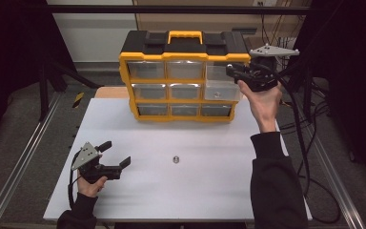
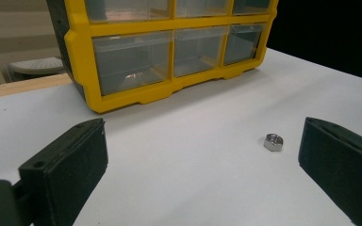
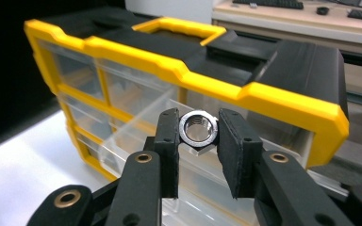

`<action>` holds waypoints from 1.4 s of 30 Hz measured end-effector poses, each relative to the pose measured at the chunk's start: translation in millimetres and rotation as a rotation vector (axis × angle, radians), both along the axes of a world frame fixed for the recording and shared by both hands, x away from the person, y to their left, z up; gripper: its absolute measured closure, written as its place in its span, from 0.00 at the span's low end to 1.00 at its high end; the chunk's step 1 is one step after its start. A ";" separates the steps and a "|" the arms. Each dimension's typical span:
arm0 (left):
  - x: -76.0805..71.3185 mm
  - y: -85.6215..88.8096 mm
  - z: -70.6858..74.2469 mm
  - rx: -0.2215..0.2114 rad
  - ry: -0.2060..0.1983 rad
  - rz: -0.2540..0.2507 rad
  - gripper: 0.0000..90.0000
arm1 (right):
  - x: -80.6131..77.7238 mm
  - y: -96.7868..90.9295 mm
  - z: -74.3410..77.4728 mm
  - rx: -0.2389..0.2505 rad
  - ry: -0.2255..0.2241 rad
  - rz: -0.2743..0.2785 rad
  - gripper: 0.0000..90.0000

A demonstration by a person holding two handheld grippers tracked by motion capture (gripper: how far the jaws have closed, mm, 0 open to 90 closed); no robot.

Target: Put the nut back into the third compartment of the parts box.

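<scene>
The right gripper point(image 1: 233, 71) was raised at the upper right corner of the yellow-and-black drawer cabinet point(image 1: 185, 59), which stood at the far edge of the white tabletop point(image 1: 219, 191), its front of clear drawers facing the person. In the right gripper view its two black jaws were closed on a silver hex nut point(image 3: 198, 128), one pad pressed to each side, the threaded hole facing the camera. Beneath and behind the nut lay a clear drawer point(image 3: 136, 136), pulled partway out of the top row at the cabinet's right end. The nut hung above the open drawer, clear of its walls as far as could be told. The person's right hand point(image 1: 262, 102) gripped the tool from below, the dark sleeve point(image 1: 274, 176) running back along the right side of the tabletop, and the grey three-cornered plate point(image 1: 273, 51) sat on top of the gripper.

The left gripper point(image 1: 114, 155) was held low near the near left corner of the tabletop, with its jaws spread wide and nothing between the pads. In the left gripper view its two jaws framed a bare stretch of tabletop, and a second hex nut point(image 2: 273, 142) lay flat on the surface just inside the right-hand jaw, not touching it. From the high view that loose nut sat near the middle of the tabletop, well apart from the cabinet.
</scene>
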State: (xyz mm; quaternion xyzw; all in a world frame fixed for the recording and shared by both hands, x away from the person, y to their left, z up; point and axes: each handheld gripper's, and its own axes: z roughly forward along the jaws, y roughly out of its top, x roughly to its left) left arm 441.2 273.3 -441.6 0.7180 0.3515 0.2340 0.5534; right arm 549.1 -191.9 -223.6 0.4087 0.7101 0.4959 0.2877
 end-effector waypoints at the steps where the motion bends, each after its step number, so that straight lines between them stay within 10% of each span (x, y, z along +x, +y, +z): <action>1: 0.0 0.0 0.0 0.000 0.000 0.000 0.02 | 1.5 0.3 -1.1 -0.011 0.005 -0.006 0.78; 30: 0.4 0.2 -0.1 0.001 0.001 0.004 0.02 | 24.8 -2.3 -18.9 -0.058 0.126 -0.084 0.78; 42: 0.2 0.0 0.0 0.001 0.000 0.003 0.02 | 3.7 -7.2 -5.1 0.025 0.021 -0.042 0.50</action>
